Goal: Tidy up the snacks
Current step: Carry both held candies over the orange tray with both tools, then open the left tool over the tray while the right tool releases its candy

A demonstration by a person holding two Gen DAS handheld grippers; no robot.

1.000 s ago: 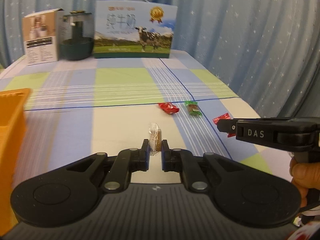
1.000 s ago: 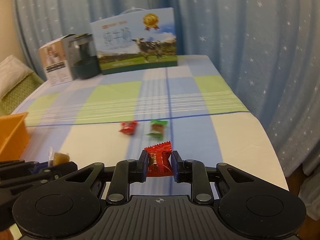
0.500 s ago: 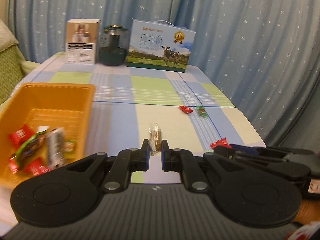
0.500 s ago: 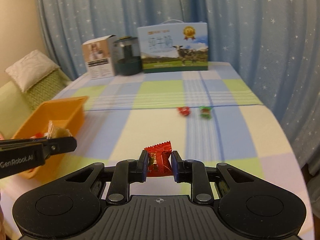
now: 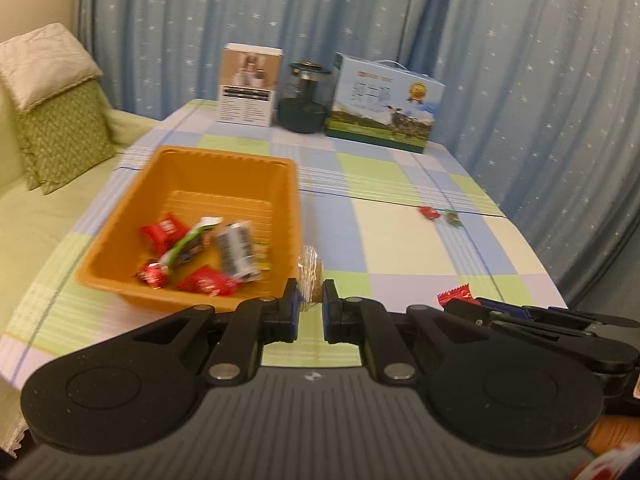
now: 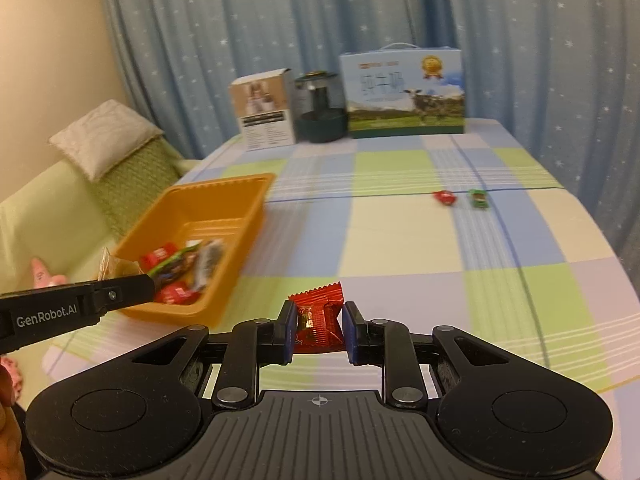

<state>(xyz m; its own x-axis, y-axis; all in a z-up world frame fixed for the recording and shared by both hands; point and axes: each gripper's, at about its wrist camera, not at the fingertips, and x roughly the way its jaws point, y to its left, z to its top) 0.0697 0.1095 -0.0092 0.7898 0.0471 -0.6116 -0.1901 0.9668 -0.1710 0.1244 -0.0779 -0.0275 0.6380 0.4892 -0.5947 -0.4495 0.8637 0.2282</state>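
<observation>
My left gripper [image 5: 311, 301] is shut on a clear-wrapped brown snack [image 5: 310, 274], held just right of the orange basket [image 5: 280, 184]; it also shows in the right wrist view [image 6: 114, 270]. The basket [image 6: 176, 200] holds several wrapped snacks [image 5: 200, 252]. My right gripper [image 6: 319, 326] is shut on a red snack packet [image 6: 319, 320], held above the table's near edge; the packet shows in the left wrist view [image 5: 456, 294]. A small red snack [image 6: 445, 197] and a green snack [image 6: 478, 198] lie on the table far right.
At the table's back stand a white-brown box [image 5: 249, 84], a dark jar [image 5: 304, 104] and a blue milk carton box [image 5: 384, 108]. A green sofa with cushions [image 5: 56, 120] is left of the table. Blue curtains hang behind.
Both grippers have swung left with their snacks, pulling back from the far snacks. The orange basket has come nearer and more central in both views.
</observation>
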